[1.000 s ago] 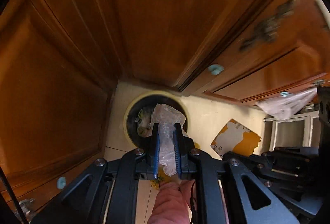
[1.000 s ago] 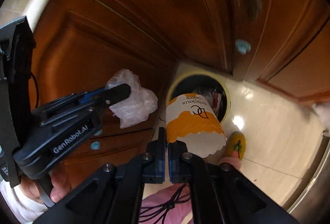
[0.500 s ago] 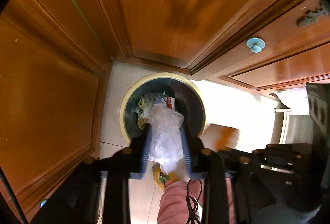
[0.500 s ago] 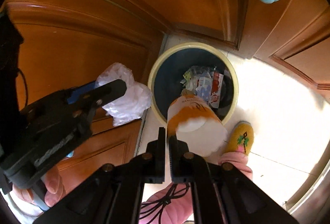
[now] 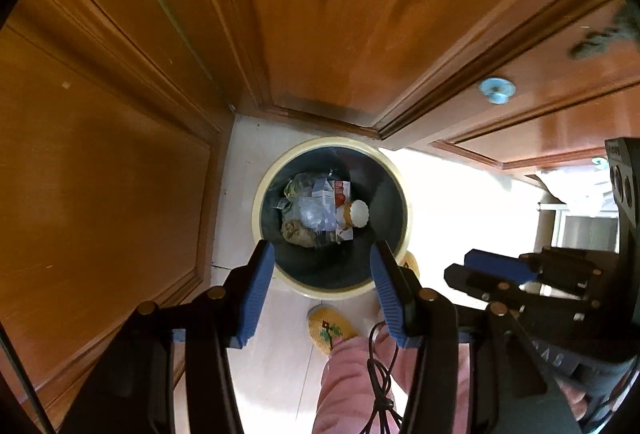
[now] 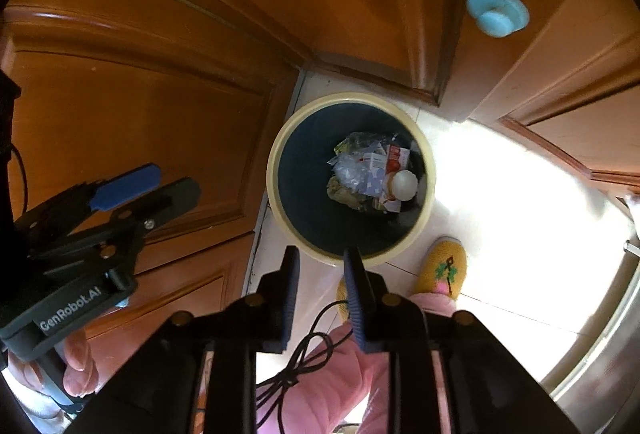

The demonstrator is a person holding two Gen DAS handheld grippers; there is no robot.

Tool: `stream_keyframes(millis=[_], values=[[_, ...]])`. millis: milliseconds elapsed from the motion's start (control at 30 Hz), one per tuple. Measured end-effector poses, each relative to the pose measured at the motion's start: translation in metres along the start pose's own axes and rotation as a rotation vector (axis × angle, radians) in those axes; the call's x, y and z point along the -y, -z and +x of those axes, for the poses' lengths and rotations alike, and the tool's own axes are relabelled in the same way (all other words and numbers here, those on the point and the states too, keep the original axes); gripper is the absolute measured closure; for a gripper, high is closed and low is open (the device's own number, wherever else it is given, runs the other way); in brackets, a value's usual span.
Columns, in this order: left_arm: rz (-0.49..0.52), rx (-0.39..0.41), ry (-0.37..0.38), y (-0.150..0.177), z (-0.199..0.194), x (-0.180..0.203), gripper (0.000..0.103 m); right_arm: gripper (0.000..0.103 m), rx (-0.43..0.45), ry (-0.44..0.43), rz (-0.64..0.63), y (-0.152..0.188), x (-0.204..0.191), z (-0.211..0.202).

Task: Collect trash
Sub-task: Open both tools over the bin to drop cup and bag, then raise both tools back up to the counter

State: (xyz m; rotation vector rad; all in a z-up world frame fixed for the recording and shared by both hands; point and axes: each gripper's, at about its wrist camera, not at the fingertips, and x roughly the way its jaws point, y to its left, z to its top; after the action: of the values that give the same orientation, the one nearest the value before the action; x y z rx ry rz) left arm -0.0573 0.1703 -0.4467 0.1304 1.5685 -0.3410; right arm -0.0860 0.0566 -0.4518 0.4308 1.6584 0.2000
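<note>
Left tool (image 5: 322,258): jaws opening, blue pads standing wide apart with nothing between them; pointed straight down over the near rim of the bin.
Right tool (image 6: 322,262): jaws opening, a narrow gap between the pads, nothing held; angled down toward the near edge of the bin.
Trash bin (image 5: 256,202): round, cream rim, dark inside; standing on the pale floor in the corner where the wooden cabinet doors meet.
Trash (image 5: 316,210): lying at the bottom of the bin, a heap of crumpled clear plastic, printed cartons and wrappers.
Paper cup (image 6: 404,185): inside the bin at the right side of the heap, orange and white, white end facing up, touching the cartons.
Clear plastic (image 6: 352,172): in the middle of the heap, just left of the cup.
Cabinet doors (image 5: 120,154): brown wood, left of and beyond the bin; a pale blue knob (image 6: 498,14) on the door at far right.
Slipper (image 6: 440,266): yellow knit with a green motif, on the floor just near the bin, to its right.
Trouser leg (image 5: 352,386): pink, near edge, a black cable hanging in front.
Hand (image 6: 76,362): fingers wrapped on the left tool's grip, near left.
</note>
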Motion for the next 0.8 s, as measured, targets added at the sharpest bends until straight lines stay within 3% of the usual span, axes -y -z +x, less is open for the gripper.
stream_keyframes(millis=[167,267,333,500,633,800], values=[[0.048,0.003,-0.008,0.011,-0.059,0.018,0.054,0.080,0.034,0.022,0.020,0.016,-0.008,-0.055],[0.084,0.038,-0.006,0.018,-0.103,0.035,0.046,0.080,0.077,0.035,-0.006,0.031,-0.018,-0.098],[0.115,0.077,0.003,0.023,-0.132,0.046,0.040,0.080,0.110,0.055,-0.036,0.041,-0.027,-0.126],[0.198,0.186,0.009,0.026,-0.209,0.074,0.037,0.080,0.228,0.087,-0.079,0.068,-0.047,-0.208],[0.240,0.305,-0.011,0.026,-0.267,0.093,0.018,0.080,0.336,0.093,-0.081,0.085,-0.055,-0.263],[0.254,0.398,0.021,0.026,-0.324,0.111,0.013,0.076,0.467,0.110,-0.088,0.104,-0.065,-0.324]])
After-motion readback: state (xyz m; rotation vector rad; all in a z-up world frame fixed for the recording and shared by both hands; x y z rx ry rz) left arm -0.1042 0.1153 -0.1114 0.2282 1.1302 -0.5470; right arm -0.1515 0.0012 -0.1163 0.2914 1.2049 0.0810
